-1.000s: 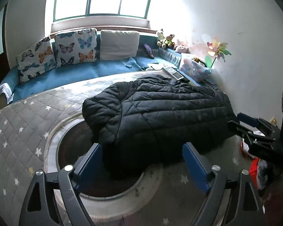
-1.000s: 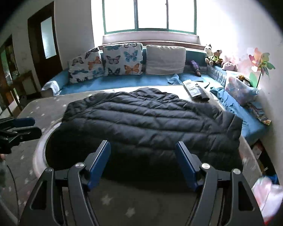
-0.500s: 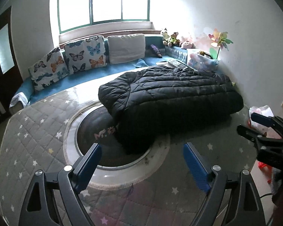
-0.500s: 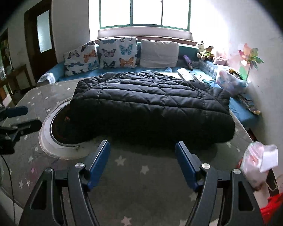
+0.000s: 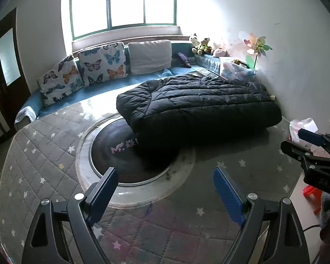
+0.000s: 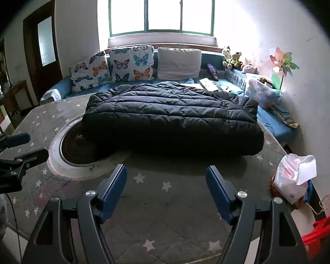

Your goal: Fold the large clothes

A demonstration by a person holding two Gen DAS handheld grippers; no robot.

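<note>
A black quilted puffer jacket (image 5: 198, 105) lies folded into a thick block on the far right part of a round table covered in grey star-print quilt (image 5: 44, 154). It also shows in the right wrist view (image 6: 171, 118), partly over the dark round centre disc (image 6: 77, 147). My left gripper (image 5: 165, 189) is open and empty, held back above the table's near side. My right gripper (image 6: 166, 187) is open and empty, also well short of the jacket. Each gripper shows at the edge of the other's view.
A blue bench sofa (image 6: 59, 88) with butterfly cushions (image 6: 132, 66) runs behind the table under the window. Plush toys (image 6: 231, 59) and a pinwheel (image 6: 283, 66) stand at the right wall. A pink-white plastic bag (image 6: 294, 180) and a red stool (image 6: 319, 231) sit at the right.
Both grippers have pulled back and away from the jacket, which now looks smaller and farther. The jacket lies where it was. Both stay open.
</note>
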